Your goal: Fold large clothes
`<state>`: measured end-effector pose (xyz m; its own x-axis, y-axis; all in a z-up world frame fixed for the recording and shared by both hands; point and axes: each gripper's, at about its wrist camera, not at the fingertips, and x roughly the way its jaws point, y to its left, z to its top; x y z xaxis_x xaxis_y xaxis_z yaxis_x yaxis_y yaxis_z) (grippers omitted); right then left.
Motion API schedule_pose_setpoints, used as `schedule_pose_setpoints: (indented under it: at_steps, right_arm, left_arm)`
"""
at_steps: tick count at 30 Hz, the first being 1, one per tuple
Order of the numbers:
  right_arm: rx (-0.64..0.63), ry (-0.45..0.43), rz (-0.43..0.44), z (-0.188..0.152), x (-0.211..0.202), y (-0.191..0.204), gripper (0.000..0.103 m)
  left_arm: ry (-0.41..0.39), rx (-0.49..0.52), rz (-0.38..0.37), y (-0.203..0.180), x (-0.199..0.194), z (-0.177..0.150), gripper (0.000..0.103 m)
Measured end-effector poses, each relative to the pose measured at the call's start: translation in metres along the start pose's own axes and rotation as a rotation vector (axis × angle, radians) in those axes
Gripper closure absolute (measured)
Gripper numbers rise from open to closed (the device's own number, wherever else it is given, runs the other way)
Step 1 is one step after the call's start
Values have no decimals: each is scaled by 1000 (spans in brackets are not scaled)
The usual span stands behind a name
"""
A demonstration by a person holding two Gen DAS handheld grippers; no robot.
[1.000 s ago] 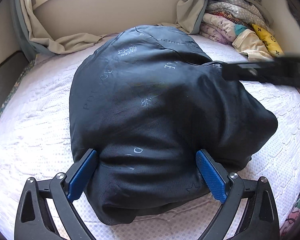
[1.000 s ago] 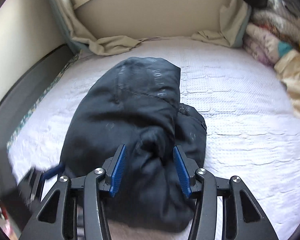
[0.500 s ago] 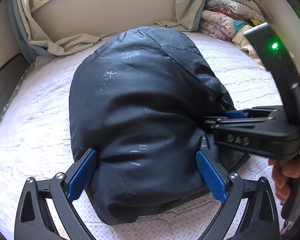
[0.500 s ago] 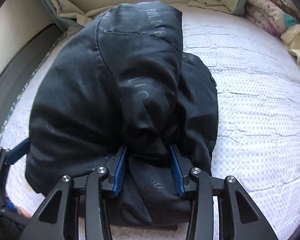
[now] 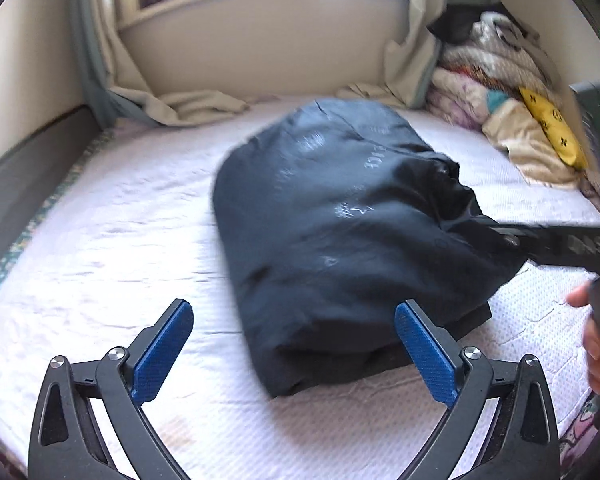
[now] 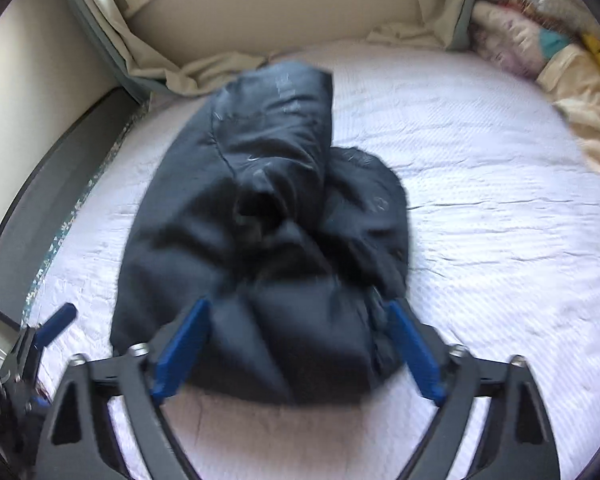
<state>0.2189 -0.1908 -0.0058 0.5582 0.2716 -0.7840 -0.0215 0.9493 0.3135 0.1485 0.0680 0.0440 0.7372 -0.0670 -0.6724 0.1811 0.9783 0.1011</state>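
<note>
The right gripper (image 6: pixel 296 348) has its fingers opening wide, the dark jacket (image 6: pixel 268 240) loose between them. The left gripper (image 5: pixel 296 356) gapes empty, clear of the bundle lying on the bed (image 5: pixel 100 240).

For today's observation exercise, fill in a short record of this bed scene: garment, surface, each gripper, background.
garment: dark navy padded jacket, folded into a bundle
surface: white textured bedspread
left gripper: jaws open, bundle's near left corner between them, unpressed
right gripper: jaws opening around the bundle's near end
background: stack of folded patterned blankets, beige curtain
</note>
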Motion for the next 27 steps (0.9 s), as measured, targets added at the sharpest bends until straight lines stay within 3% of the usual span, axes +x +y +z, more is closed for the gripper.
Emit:
schedule_pose_setpoints:
  at_steps: [5, 11, 16, 22, 27]
  right_arm:
    - [-65, -16, -61, -42, -42, 12, 0]
    - [-146, -84, -164, -87, -69, 30, 0]
    - [-184, -94, -162, -104, -74, 39, 0]
    - [-143, -110, -167, -118, -75, 40, 0]
    - [-113, -113, -175, -118, -76, 37, 0]
  left_arm:
    - [-28, -10, 53, 3, -32, -22, 1]
    - [-29, 17, 55, -16, -53, -44, 1]
    - [-26, 62, 171, -33, -61, -53, 1]
    - [4, -16, 122, -23, -63, -63, 1]
    - [2, -18, 157, -19, -62, -67, 1]
